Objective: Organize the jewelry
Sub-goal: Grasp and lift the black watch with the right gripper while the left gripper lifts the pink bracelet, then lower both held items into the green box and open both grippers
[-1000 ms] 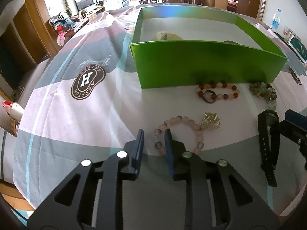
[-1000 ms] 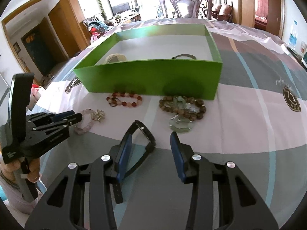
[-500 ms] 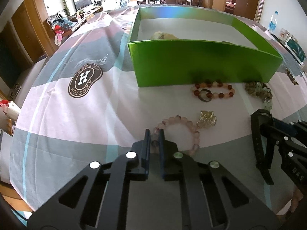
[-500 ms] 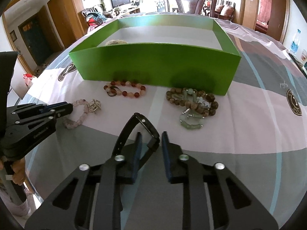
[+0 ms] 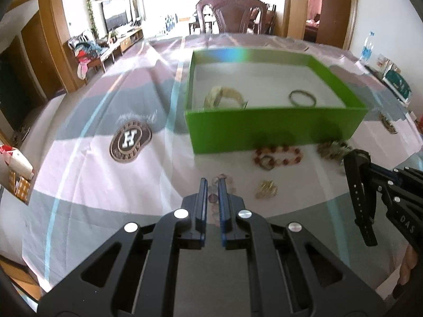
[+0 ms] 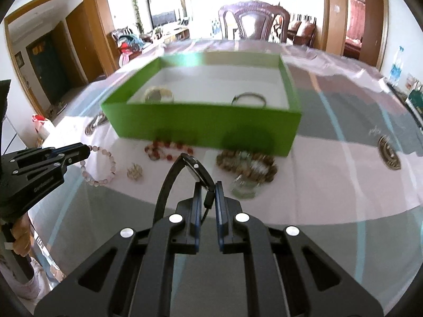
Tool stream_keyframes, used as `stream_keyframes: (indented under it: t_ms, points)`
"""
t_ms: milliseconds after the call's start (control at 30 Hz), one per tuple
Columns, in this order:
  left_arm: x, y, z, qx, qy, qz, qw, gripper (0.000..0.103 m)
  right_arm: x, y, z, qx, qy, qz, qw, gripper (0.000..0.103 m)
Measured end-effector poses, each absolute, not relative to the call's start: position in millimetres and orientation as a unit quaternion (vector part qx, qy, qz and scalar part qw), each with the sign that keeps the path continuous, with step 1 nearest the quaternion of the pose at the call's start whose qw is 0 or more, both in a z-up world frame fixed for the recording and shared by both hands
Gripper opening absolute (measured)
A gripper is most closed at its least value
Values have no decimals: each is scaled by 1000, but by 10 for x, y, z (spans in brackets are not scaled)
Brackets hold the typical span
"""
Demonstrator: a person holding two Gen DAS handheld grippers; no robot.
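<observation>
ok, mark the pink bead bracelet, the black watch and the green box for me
pink bead bracelet (image 6: pixel 112 162): right wrist view, beads on its right side.
black watch (image 6: pixel 197 170): right wrist view, its case.
green box (image 5: pixel 264 129): left wrist view, near outer wall.

Both claws (image 5: pixel 211 185) (image 6: pixel 207 189) clamped tight

Both grippers have snapped closed: the left gripper (image 5: pixel 211 185) now pinches the pink bead bracelet (image 6: pixel 101 165), the right gripper (image 6: pixel 208 189) clamps the black watch (image 6: pixel 195 170), and both are lifting.
</observation>
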State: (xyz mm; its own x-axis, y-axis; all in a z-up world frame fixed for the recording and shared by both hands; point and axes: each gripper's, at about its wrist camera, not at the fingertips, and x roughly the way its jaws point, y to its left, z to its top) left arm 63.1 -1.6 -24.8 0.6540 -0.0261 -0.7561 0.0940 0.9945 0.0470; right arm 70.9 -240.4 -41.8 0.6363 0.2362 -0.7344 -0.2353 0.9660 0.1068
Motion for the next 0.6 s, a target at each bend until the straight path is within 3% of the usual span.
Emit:
stream_keyframes:
  t_ms: [333, 600]
  points:
    - [694, -112, 354, 45, 356, -62, 931, 8, 832, -2466, 49, -12, 343, 115, 932, 10]
    - [1377, -286, 648, 44, 356, -71, 931, 8, 1391, -2402, 305, -27, 324, 104, 940, 10]
